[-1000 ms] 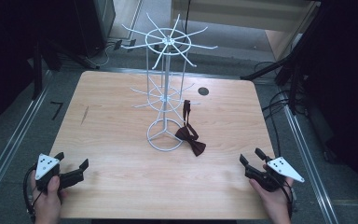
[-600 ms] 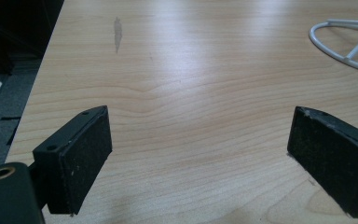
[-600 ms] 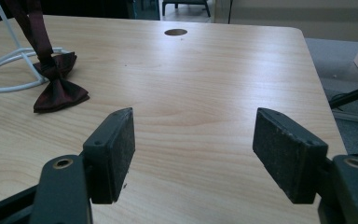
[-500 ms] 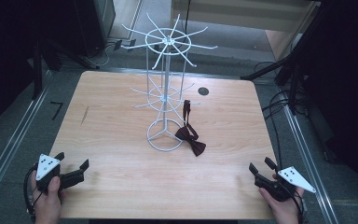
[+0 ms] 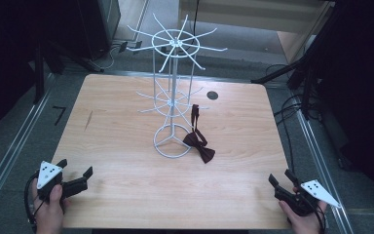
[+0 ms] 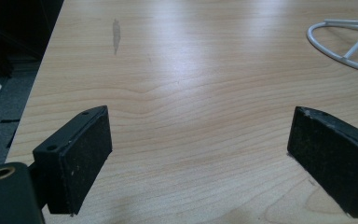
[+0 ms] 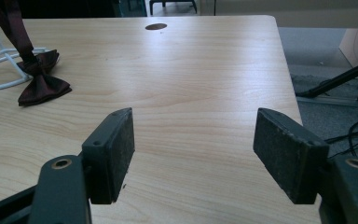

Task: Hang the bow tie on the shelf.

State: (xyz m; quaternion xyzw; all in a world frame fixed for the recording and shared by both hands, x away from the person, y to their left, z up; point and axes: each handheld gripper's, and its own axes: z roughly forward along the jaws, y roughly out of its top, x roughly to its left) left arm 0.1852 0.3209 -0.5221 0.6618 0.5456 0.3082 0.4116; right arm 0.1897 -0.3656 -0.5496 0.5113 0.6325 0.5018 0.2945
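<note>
Dark maroon bow tie point(image 5: 199, 144) at frame centre, strap hooked on white wire rack point(image 5: 174, 97), pale wood table point(image 5: 126, 131), grey floor around, left hand-held gripper point(image 5: 74, 172) released, right hand-held gripper point(image 5: 281, 178) released

High view looks forward and down over the whole surface point(image 5: 126, 146). Both gripper views sit low and close, sharing the stand point(image 5: 173, 141) base.

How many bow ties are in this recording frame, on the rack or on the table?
1. The dark red bow tie lies on the table against the right side of the white wire rack's base ring, its strap running up to a lower hook. None hang on the upper hooks.
</note>
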